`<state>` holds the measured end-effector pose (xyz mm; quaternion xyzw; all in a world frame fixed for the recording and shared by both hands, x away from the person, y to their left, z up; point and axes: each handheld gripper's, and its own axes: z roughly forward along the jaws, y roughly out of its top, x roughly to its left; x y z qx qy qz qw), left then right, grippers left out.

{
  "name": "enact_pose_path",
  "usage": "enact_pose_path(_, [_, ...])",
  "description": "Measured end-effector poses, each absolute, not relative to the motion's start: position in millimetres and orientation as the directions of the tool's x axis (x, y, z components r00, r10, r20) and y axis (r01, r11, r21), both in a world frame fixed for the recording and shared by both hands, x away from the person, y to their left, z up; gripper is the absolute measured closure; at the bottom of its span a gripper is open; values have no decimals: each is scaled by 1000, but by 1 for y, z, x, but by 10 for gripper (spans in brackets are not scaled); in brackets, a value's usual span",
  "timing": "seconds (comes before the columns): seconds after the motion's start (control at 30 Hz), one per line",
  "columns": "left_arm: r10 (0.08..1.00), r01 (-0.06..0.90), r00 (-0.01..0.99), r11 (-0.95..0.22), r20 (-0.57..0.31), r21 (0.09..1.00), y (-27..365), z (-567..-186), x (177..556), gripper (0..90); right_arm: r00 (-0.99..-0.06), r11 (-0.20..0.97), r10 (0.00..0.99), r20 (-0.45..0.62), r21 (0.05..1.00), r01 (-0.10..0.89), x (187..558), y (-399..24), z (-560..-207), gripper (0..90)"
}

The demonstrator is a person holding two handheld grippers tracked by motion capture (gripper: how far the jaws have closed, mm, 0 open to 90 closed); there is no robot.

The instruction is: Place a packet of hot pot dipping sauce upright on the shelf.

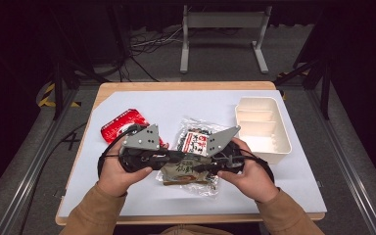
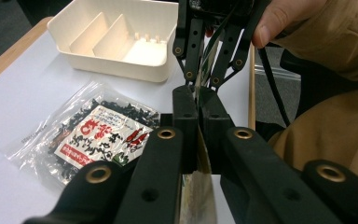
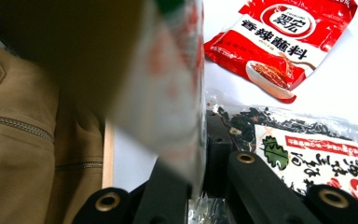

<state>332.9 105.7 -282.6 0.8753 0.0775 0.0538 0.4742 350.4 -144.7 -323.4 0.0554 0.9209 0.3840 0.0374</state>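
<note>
Foil-brown packet [image 1: 183, 172] pinched edge-on by both my left hand-held gripper [image 2: 196, 122] and right hand-held gripper [image 3: 200, 158]; I'd keep both grips firm, lift level, clear the seaweed bag [image 1: 196, 139], toward the white tray [image 1: 285, 142].

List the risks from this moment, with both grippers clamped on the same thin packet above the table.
1. The left gripper and right gripper both pinch the thin packet by its edges; pulling apart may tear it or split a seam.
2. The grips are narrow, so the packet may slip free and drop onto the clear bag of dark bits below.
3. The white divided tray stands close to the right hand; a swing that way could knock it.
</note>
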Motion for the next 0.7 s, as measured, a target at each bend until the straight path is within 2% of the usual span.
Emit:
enact_pose_path(0.17, [213,93,977,-511,21,854,109,-282,332,773,-990,695,142,0,712,100,352,-148,-323,893])
enact_pose_path(0.23, [238,104,971,-478,15,872,115,-280,331,676,-988,693,152,11,711,115,354,-153,-322,893])
enact_pose_path(0.37, [267,105,963,-457,24,884,125,-279,330,601,-987,691,163,0,713,114,357,-162,-318,894])
enact_pose_path(0.7, [314,130,949,-444,19,887,139,-281,331,548,-980,691,196,-29,714,117,364,-183,-300,893])
